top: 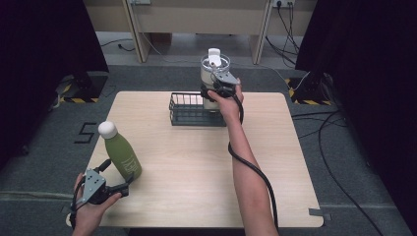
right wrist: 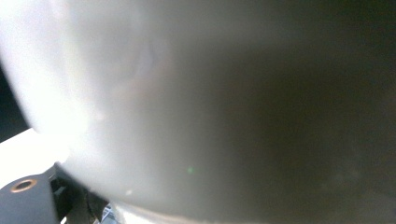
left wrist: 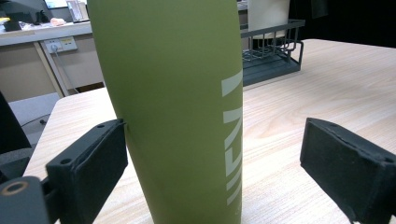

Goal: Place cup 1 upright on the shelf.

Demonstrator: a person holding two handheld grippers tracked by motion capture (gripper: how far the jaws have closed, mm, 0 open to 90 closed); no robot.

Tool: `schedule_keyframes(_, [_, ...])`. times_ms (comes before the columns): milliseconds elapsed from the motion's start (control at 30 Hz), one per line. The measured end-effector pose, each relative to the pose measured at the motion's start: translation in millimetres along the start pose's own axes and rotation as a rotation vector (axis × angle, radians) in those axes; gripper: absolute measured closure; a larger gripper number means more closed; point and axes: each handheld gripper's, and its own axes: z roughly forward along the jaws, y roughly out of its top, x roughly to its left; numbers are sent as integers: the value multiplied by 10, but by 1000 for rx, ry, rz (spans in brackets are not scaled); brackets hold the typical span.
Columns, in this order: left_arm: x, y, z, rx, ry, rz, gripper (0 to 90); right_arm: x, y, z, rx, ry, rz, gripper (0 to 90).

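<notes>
While cup [top: 212, 73] lifted, wire basket [top: 189, 112] beneath

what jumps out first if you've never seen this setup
The tall olive-green bottle with a white round cap stands upright near the left front corner of the pale wooden table, between the open jaws of the left gripper; one pad is at its side, the other well clear. At the far edge, the right gripper is at a white tumbler with a clear lid over the black wire basket.
</notes>
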Motion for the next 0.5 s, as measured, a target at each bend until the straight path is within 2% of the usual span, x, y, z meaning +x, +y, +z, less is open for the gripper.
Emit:
schedule_keyframes(233, [0, 0, -2, 1, 0, 1, 68, -16, -110, 75, 37, -4, 12, 96])
schedule_keyframes(500, [0, -1, -2, 0, -1, 1, 68, -31, -167, 114, 53, -7, 19, 96])
